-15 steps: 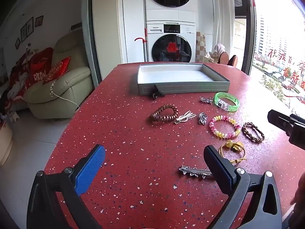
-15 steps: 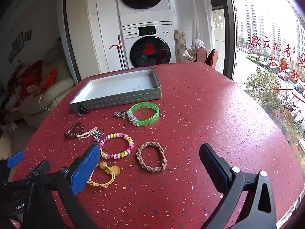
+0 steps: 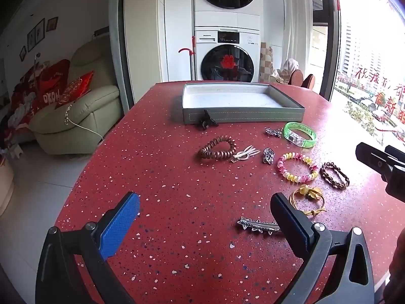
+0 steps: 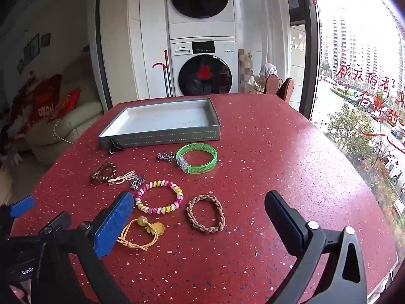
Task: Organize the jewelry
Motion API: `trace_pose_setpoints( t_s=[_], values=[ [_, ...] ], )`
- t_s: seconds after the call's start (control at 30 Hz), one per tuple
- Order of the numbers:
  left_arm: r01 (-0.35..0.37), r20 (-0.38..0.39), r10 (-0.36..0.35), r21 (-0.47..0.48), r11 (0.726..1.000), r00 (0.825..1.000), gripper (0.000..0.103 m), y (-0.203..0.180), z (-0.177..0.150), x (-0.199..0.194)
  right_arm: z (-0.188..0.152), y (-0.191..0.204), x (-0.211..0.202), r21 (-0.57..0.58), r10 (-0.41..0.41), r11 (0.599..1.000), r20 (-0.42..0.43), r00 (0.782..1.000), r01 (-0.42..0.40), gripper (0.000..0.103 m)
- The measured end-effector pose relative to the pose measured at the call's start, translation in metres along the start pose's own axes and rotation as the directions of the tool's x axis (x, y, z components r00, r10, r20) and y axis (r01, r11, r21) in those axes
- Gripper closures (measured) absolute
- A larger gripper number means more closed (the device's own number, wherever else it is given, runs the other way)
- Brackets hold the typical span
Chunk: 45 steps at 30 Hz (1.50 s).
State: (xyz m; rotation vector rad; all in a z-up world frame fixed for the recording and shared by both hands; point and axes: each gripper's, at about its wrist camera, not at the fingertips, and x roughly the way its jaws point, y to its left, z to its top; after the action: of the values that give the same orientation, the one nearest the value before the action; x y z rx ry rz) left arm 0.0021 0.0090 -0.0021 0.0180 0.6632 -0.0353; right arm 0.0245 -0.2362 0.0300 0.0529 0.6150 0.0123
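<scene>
A grey tray (image 3: 243, 117) (image 4: 162, 134) stands empty at the far side of the red table. Loose jewelry lies in front of it: a green bangle (image 3: 300, 134) (image 4: 197, 158), a pink-yellow spiral bracelet (image 3: 297, 167) (image 4: 159, 200), a brown braided band (image 3: 334, 172) (image 4: 205, 214), a yellow cord tie (image 3: 307, 198) (image 4: 140, 233), a brown coil tie (image 3: 216, 148) (image 4: 102, 172), a silver spiked clip (image 3: 258, 225). My left gripper (image 3: 206, 217) is open above the table near the silver clip. My right gripper (image 4: 200, 215) is open over the braided band.
A black clasp (image 3: 206, 121) lies against the tray's front wall. Small silver charms (image 3: 268, 154) and a cream clip (image 3: 244, 153) lie mid-table. The table edge drops off left toward a sofa (image 3: 83, 116); a window (image 4: 359, 76) is to the right.
</scene>
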Motion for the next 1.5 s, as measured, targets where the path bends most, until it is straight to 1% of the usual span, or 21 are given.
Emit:
trace_pose_setpoints(
  t_s=[0.37,1.0,1.23,1.5],
  values=[
    [-0.007,0.006,0.007,0.0,1.0,1.0,0.0,-0.0062,0.0042,0.0013,0.0012,-0.0001,-0.0033,0.006,0.002,1.0,0.008,1.0,-0.002,0.0],
    [-0.004,0.011,0.004,-0.01,1.0,1.0,0.0,-0.0046,0.003,-0.0006,0.0029,-0.0001,-0.0054,0.003,0.01,1.0,0.011,1.0,-0.01,0.0],
    [0.0,0.006,0.0,-0.014,1.0,1.0,0.0,-0.0017,0.0023,-0.0012,0.0021,-0.0004,-0.0083,0.008,0.014,1.0,0.011,1.0,-0.014,0.0],
    [-0.003,-0.01,0.002,-0.038,0.999,1.0,0.0,0.0034,0.0029,0.0026,0.003,-0.0012,-0.0067,0.013,0.015,1.0,0.005,1.0,-0.015,0.0]
  ],
)
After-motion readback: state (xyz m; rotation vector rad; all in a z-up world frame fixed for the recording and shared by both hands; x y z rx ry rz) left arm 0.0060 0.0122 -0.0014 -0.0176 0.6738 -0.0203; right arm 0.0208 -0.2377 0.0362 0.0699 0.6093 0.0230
